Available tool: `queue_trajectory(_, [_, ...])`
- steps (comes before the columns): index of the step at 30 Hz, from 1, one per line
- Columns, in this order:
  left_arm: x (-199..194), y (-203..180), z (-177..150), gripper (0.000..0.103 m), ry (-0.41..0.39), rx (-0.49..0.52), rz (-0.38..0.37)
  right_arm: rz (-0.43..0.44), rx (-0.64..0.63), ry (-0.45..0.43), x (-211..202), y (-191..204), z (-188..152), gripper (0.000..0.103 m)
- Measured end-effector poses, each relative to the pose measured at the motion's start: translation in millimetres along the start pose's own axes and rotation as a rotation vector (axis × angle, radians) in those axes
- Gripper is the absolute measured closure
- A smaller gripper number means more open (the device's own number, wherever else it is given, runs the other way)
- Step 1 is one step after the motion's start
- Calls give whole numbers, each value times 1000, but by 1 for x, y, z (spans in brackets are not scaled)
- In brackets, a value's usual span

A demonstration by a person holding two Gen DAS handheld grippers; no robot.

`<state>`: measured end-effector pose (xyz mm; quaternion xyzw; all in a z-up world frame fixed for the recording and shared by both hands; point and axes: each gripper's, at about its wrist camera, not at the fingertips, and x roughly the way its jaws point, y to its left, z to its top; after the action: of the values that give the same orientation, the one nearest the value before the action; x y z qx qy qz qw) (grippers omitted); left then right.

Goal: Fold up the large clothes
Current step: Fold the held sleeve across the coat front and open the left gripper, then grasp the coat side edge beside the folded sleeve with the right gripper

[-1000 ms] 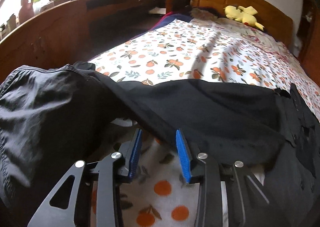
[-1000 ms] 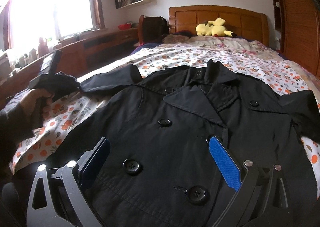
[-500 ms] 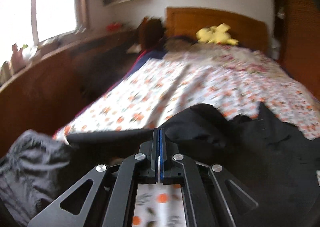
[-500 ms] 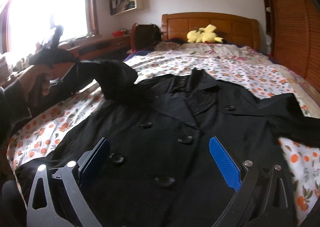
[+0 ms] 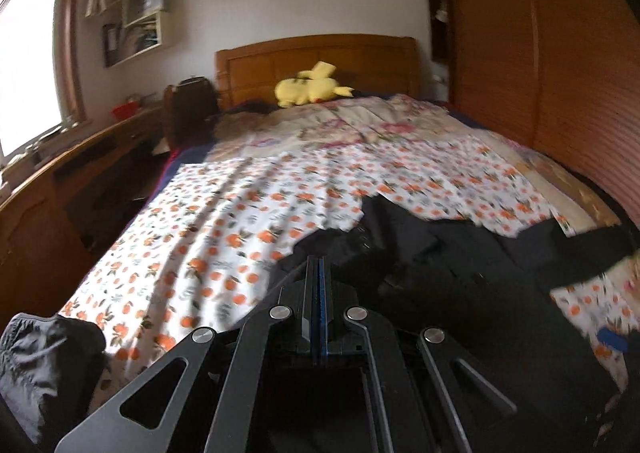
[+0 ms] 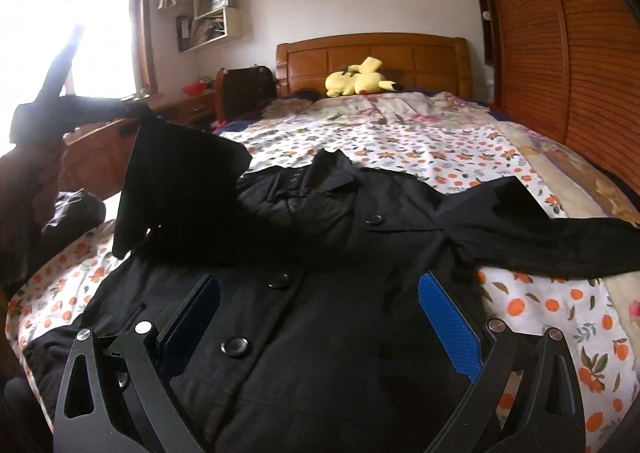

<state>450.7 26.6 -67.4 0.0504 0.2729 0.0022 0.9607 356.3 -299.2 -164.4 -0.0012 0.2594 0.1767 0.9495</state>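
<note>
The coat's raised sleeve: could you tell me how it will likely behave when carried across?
Probably floppy: the sleeve hangs limp below the left gripper. Likely it drags the coat along. The fabric looks thick, so perhaps fairly heavy.

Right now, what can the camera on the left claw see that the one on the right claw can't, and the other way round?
Only the left view shows the left claw shut, its blue pads pressed together.

Only the right view shows the open right claw, the black coat with its buttons, and its sleeve lifted off the bed.

Both show the floral bedspread, the yellow plush toy and the wooden headboard.
</note>
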Motion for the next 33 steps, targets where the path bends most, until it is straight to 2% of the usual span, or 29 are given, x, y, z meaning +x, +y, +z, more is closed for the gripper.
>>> queue_trajectory(2, [-1, -7, -13, 102, 13, 12, -23, -5, -5, 5, 1, 0, 0, 7])
queue_trajectory(5, [-7, -20, -35, 95, 19, 28, -53, -8, -8, 11, 3, 1, 1, 7])
queue_trajectory(6, [-10, -22, -42, 80, 19, 37, -52, -9, -10, 13, 2, 1, -1, 7])
queue_trajectory(7, [-16, -24, -52, 56, 12, 47, -55, -12, -13, 17, 3, 2, -1, 7])
queue_trajectory(8, [-23, -23, -60, 48, 4, 49, -58, -13, -15, 19, 2, 4, -2, 7])
queue_trajectory(9, [-31, -22, -68, 41, -7, 45, -66, -10, -15, 19, 2, 5, -1, 7])
queue_trajectory(11, [-42, -20, -81, 38, -7, 36, -79, -4, -20, 17, 2, 8, 0, 7])
queue_trajectory(16, [-68, -3, -109, 14, -31, 1, -84, 22, -49, 24, 5, 24, 0, 10])
queue_trajectory(19, [-81, 11, -129, 6, -39, -1, -54, 47, -70, 33, 7, 38, -1, 11])
queue_trajectory(21, [-87, 23, -139, 3, -43, -13, -47, 66, -86, 43, 9, 49, -1, 16])
queue_trajectory(29, [-101, 78, -163, 3, -45, -61, -17, 105, -143, 76, 27, 97, 10, 21])
queue_trajectory(33, [-111, 104, -173, 3, -49, -77, -7, 144, -188, 109, 46, 130, 20, 28])
